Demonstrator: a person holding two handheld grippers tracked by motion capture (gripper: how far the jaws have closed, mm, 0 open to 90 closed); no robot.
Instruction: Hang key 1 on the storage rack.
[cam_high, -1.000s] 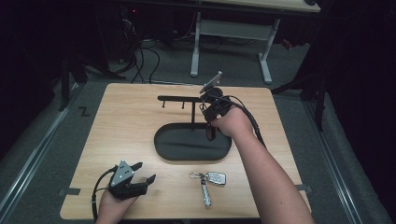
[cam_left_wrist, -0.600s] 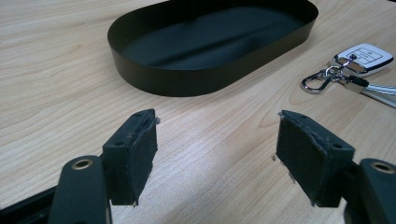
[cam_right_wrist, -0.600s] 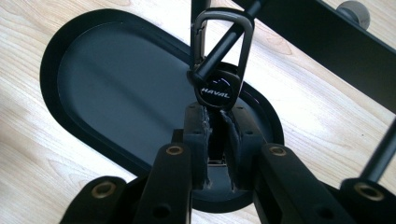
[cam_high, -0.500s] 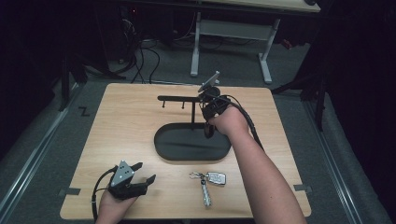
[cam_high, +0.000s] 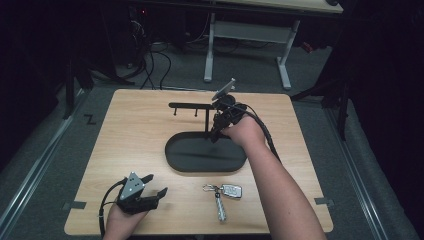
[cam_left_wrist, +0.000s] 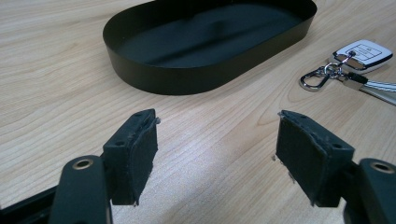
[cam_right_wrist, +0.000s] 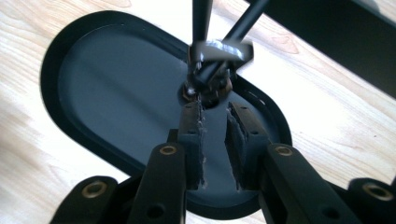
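— Stand (cam_high: 207, 122) sits mid-surface, toward the far edge; our right gripper (cam_right_wrist: 214, 109) has just been opening its jaws off the post, nothing between them.
— Left gripper (cam_high: 150, 192) rests spread near the front edge, clear of the keys (cam_high: 224, 196).

It looked like a dim lab or workshop: a bare wooden table (cam_high: 140, 150) stood on grey carpet, tangled cables (cam_high: 150, 60) ran across the floor behind it, and a white-legged desk (cam_high: 245, 30) waited farther back.

Matt black tray (cam_high: 200, 160) (pale wood table (cam_high: 130, 135))
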